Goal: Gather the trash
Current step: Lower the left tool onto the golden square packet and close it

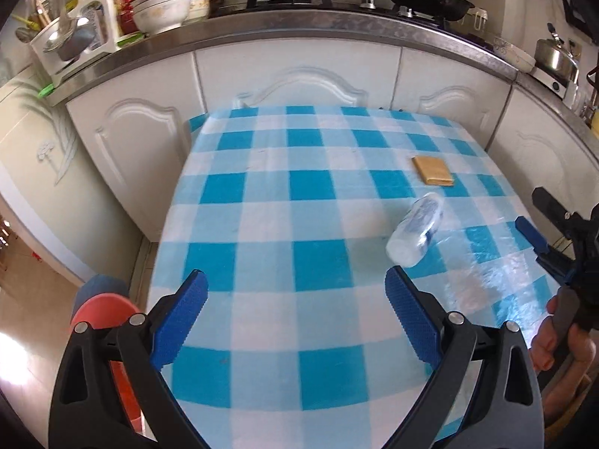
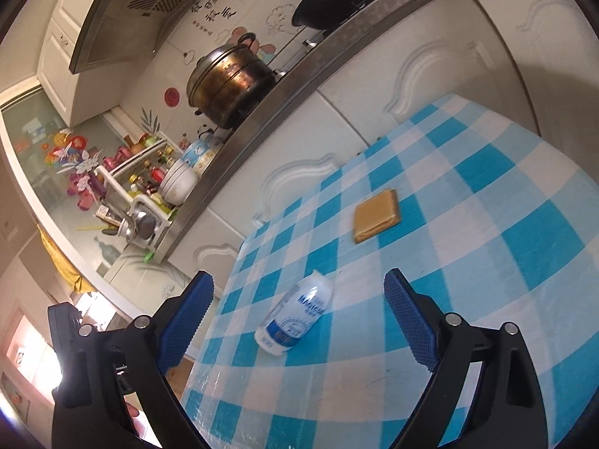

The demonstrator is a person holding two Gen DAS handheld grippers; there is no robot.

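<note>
Blue-checked cloth (image 1: 310, 202) bears two pieces of trash, both untouched: a bottle (image 1: 415, 230) on its side and a flat tan packet (image 1: 432, 170) beyond it. I judge collecting has barely begun. An orange bin (image 1: 108, 308) shows at 8 o'clock in the left view. The left gripper (image 1: 295, 310) is wide and empty, bottle at its 1 o'clock. The right gripper (image 2: 299, 318) is also spread wide and empty, bottle between its fingers, untouched, packet at 12 o'clock.
</note>
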